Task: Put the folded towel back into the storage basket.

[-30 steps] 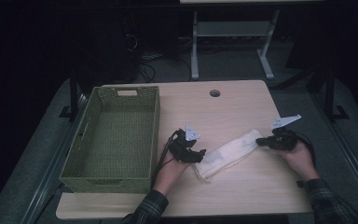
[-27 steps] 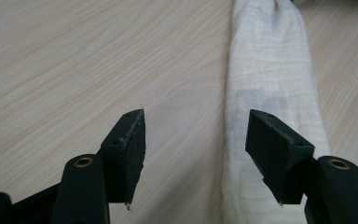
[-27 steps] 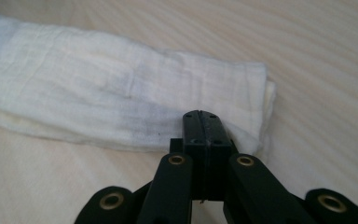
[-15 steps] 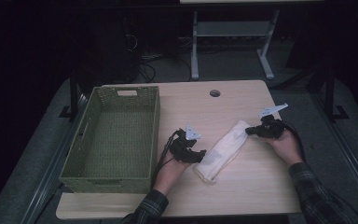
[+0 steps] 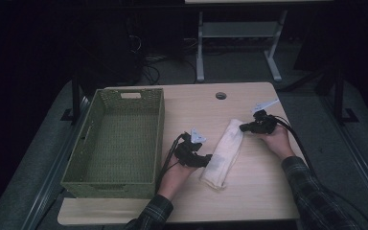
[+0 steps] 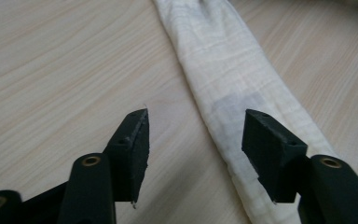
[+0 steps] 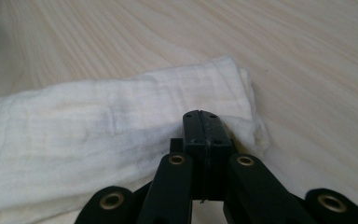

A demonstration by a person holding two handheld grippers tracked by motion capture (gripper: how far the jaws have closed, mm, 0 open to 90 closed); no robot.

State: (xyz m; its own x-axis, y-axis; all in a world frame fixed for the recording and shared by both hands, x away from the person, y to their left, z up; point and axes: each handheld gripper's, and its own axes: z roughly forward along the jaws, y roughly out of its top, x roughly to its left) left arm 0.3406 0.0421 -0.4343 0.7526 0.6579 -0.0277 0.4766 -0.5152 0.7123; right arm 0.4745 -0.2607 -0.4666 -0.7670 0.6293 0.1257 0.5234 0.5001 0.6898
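Here a folded white cloth (image 5: 223, 152) lay on the desk (image 5: 249, 191) beside a green basket (image 5: 117, 143); its far end was pinched by the right claw (image 7: 203, 122), while the half-open left claw (image 6: 193, 135), just closing, straddled its near edge, likely needing a firm pinch next.

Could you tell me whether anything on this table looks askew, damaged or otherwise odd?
Nothing looks damaged or spilled. The folded white cloth lies slanted across the light wooden table, not square to its edges. The right gripper is shut at its far corner. The empty green woven basket sits upright beside it.

Cloth (image 5: 224, 152) right of basket (image 5: 116, 143)
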